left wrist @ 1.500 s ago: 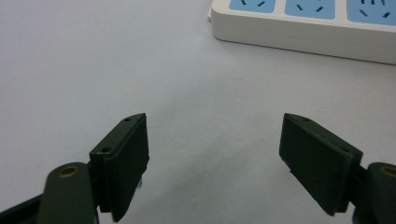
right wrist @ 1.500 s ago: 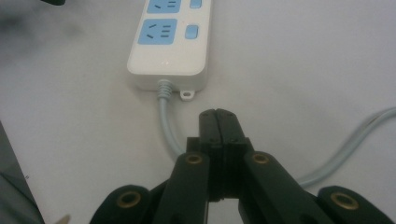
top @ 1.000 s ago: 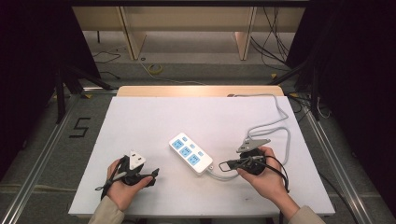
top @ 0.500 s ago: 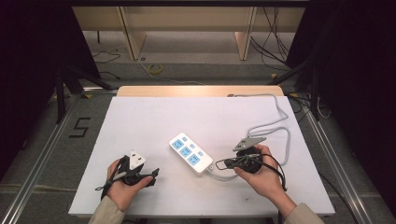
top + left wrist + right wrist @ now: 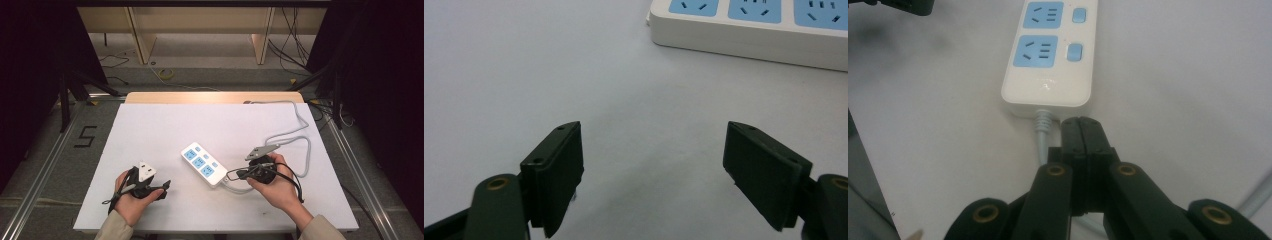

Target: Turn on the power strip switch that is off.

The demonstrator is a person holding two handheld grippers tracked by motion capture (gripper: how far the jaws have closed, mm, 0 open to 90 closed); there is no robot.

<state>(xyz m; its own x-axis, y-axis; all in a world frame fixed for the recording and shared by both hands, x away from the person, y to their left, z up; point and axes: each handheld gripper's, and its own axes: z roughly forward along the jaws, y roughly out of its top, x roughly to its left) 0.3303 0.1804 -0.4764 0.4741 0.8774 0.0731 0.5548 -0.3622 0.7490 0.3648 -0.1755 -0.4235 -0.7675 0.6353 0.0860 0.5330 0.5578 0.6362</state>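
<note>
Your right tongs (image 5: 1081, 125) are closed tight, pads together with nothing between them, tips just off the cord end of the power strip (image 5: 1048, 60), beside its grey cable (image 5: 1040, 142). Your left tongs (image 5: 654, 170) are wide open and empty, low over the table (image 5: 524, 75), pointing at the power strip's far end, well apart from it. The power strip lies flat, sockets up, mid-table between both hands.

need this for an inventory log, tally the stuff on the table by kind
power strip: 1
grey cable of the strip: 1
handheld grippers: 2, left gripper and right gripper
total: 4
</note>
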